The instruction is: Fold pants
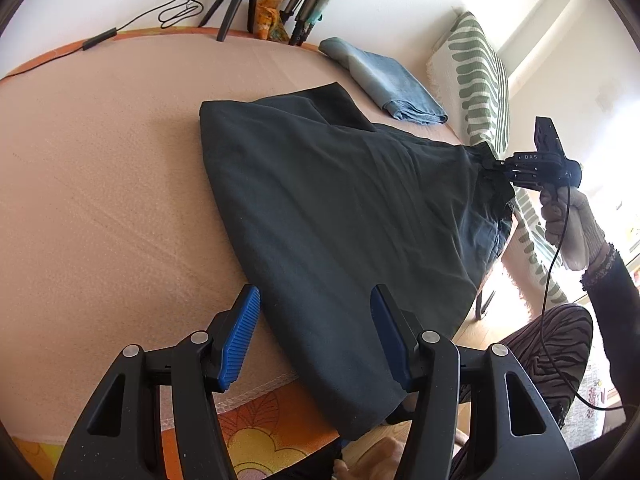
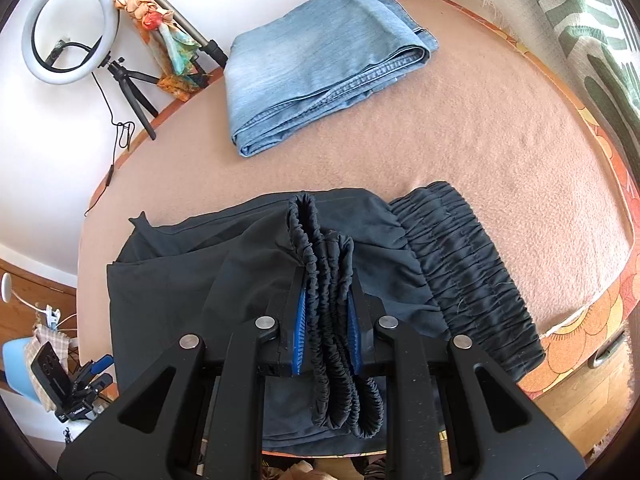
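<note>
Dark pants (image 1: 340, 208) lie spread on the pink-covered tabletop (image 1: 104, 152), one end draped over the near edge.

Left tongs (image 1: 314, 336): blue pads apart, nothing between them. They hover over the near edge of the tabletop; the right pad sits above the dark cloth and the left pad above bare cover. Contact with the cloth cannot be told.

Right tongs (image 2: 326, 324): clamped on the gathered elastic waistband (image 2: 328, 304), which is bunched in several folds between the blue pads; a loop of it hangs below them. In the left wrist view the right tongs (image 1: 494, 166) hold that waistband end raised at the far right side of the tabletop, with the gloved right hand (image 1: 568, 224) on the grip and a black cable trailing from it.

A further stretch of ruched waistband (image 2: 464, 268) lies flat on the tabletop just right of the clamped part.

Folded blue jeans (image 2: 316, 60) rest toward the far edge, well apart from the pants. Ring light (image 2: 68, 24) on a small tripod stands at the far left corner.
</note>
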Available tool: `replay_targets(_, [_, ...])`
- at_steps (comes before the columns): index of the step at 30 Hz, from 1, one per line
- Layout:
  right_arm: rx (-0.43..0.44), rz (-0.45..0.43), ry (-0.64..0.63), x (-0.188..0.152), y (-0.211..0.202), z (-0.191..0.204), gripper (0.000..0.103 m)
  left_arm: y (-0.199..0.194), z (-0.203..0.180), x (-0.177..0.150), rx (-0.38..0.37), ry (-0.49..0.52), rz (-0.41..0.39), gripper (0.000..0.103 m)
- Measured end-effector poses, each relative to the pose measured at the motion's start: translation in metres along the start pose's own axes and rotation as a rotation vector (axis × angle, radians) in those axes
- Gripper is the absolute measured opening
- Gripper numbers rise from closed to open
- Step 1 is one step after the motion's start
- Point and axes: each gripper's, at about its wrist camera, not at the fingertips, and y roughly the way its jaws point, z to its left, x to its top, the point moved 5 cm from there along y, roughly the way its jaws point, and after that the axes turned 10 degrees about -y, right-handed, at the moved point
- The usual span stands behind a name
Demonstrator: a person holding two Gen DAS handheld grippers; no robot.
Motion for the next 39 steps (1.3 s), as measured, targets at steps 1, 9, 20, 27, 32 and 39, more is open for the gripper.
replay_targets(1, [-0.013,0.0,-0.005,0.001,0.0,-0.001,0.019,0.001,0.0,-0.001,-0.002,-0.001,0.004,0.057])
replay_targets(9, [-0.099,0.011,-0.034,0.007,0.008,-0.014,0.018,0.008,0.0,-0.007,-0.015,-0.035,0.031,0.057])
replay_targets(20, [-0.268,-0.052,-0.149,0.01,-0.012,0.003,0.057,0.008,-0.001,-0.014,-0.025,-0.076,0.033,0.057])
replay_targets(27, [-0.17,-0.127,-0.221,0.004,-0.037,0.069,0.061,0.008,-0.001,-0.016,-0.056,-0.121,0.018,0.057])
replay_targets(32, [0.013,-0.108,-0.306,-0.003,-0.028,0.15,0.061,0.01,-0.004,-0.019,-0.125,-0.171,0.031,0.054])
replay_targets(39, [0.142,-0.038,-0.434,-0.013,0.007,0.248,0.061,0.006,-0.006,-0.02,-0.204,-0.252,-0.026,0.049])
